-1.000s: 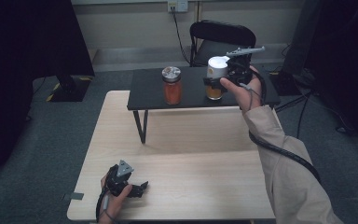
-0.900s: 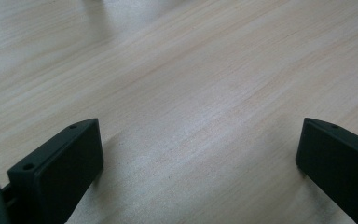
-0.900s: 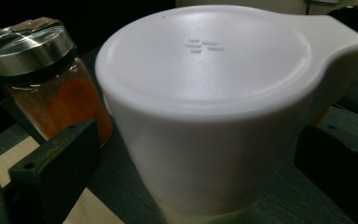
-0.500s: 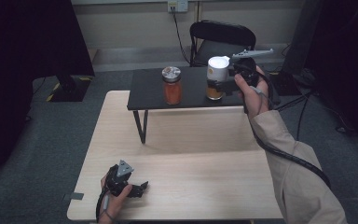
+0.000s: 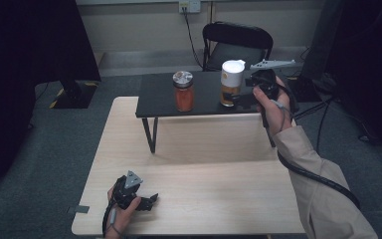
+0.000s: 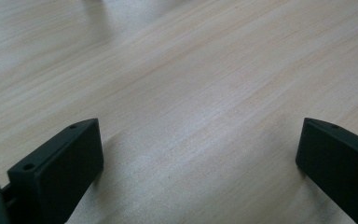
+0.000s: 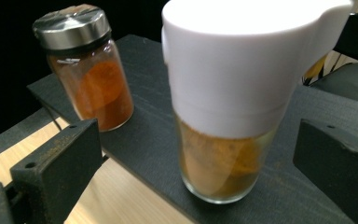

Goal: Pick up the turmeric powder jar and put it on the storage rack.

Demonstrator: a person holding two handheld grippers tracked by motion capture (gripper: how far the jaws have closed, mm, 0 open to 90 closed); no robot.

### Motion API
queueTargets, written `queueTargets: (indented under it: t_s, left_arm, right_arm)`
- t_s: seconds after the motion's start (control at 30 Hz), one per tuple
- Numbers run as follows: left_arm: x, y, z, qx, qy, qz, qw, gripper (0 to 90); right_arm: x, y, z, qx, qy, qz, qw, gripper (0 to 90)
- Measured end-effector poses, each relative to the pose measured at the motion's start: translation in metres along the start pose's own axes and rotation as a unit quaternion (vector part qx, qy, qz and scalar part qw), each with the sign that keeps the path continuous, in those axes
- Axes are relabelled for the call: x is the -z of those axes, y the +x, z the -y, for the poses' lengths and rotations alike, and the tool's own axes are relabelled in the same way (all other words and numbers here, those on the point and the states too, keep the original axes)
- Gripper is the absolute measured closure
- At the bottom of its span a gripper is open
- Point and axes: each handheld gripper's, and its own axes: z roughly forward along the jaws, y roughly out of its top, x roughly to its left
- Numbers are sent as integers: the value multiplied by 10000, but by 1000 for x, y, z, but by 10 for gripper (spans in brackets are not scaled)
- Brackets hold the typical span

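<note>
A glass jar with a white lid and brownish-orange powder stands upright on a low black shelf. In the right gripper view the same white-lidded jar is close ahead. My right gripper is just right of it, open, jaws pointing at it; my right gripper has its jaws wide, with nothing held. Left of it stands a metal-lidded jar of red-orange spice, also seen as the spice jar. My left gripper rests open on the wooden table; the left gripper has bare wood between its jaws.
The black shelf stands on thin legs at the table's far edge. A black folding chair is behind it. Cables trail on the grey floor at right. A dark curtain hangs at the left.
My right gripper has drawn back to the right, away from the white-lidded jar, which stays on the shelf. The left gripper has not moved.
</note>
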Motion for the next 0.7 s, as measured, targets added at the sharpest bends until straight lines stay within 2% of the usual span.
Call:
queueTargets:
  t_s: [0.27,0.7]
  left_arm:
    - [0,0,0,-6,1,-1,10000,0]
    - [0,0,0,-12,9,1,10000,0]
  right_arm:
    - [5,0,10,-80,-26,-19,10000,2]
    - [11,2,27,-45,-24,-35,10000,1]
